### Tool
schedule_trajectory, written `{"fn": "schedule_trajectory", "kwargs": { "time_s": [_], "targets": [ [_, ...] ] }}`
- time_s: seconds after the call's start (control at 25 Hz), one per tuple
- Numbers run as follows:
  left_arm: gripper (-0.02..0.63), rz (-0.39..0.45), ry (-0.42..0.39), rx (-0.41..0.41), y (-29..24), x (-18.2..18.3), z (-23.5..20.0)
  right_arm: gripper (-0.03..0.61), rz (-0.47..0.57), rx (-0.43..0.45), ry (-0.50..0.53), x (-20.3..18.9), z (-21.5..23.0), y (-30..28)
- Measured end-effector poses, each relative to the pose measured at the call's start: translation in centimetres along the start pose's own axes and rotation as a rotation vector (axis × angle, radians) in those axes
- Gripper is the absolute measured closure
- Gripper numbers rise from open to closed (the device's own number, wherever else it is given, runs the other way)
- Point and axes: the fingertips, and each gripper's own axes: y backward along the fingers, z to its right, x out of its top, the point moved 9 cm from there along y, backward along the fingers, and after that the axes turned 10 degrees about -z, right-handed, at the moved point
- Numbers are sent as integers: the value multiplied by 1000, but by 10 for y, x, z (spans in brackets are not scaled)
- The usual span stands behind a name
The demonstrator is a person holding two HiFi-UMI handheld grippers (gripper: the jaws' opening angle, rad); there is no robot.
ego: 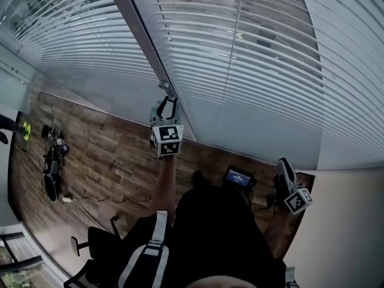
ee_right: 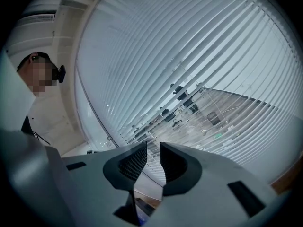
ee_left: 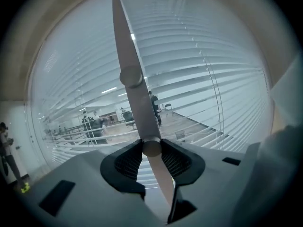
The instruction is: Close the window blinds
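two pads [ee_left: 129, 161] of your left gripper [ee_left: 151, 149] are clamped on the smooth tilt wand [ee_left: 127, 56]. the blinds [ee_left: 208, 79] hang just beyond it, slats angled open enough to show the room [ee_left: 102, 122] behind. roll your wrist too fast and the round rod could spin inside the pads, leaving the slats unturned. pull it down or sideways and you may strain its top fitting. your right gripper [ee_right: 152, 160] sits aside, jaws slightly apart and empty, so nothing steadies the wand.
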Motion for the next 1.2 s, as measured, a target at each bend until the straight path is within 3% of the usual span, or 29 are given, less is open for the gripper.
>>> {"fn": "schedule_trajectory", "kwargs": {
  "time_s": [0.08, 0.2, 0.36, 0.4, 0.52, 0.88, 1.0, 1.08, 1.16, 1.2],
  "targets": [
    [456, 21, 77, -40, 1, -2, -1, 488, 0, 0, 1, -1, 0, 1],
    [393, 87, 295, -118, 6, -7, -8, 488, -3, -6, -3, -3, 1, 4],
    [400, 128, 521, -244, 1, -12, -17, 488, 2, -12, 0, -4, 3, 6],
    [475, 127, 543, -256, 1, -13, -18, 488, 3, -15, 1, -4, 3, 7],
    [479, 103, 483, -233, 1, -11, -18, 488, 5, -14, -3, -5, 5, 7],
    [480, -23, -30, 17, 2, 2, 0, 488, 0, -12, -5, -4, 0, 2],
    [479, -44, -136, 69, 3, 4, 6, 488, 1, -7, 6, -1, -3, 0],
    [479, -21, -92, 43, 4, 3, 5, 488, -3, -6, -1, -4, 1, 2],
    [471, 27, 84, -44, 5, -1, -1, 488, -7, -7, -8, -6, 5, 3],
    [435, 52, 202, -100, 6, -5, -4, 488, -6, -6, -7, -7, 6, 3]
  ]
}}
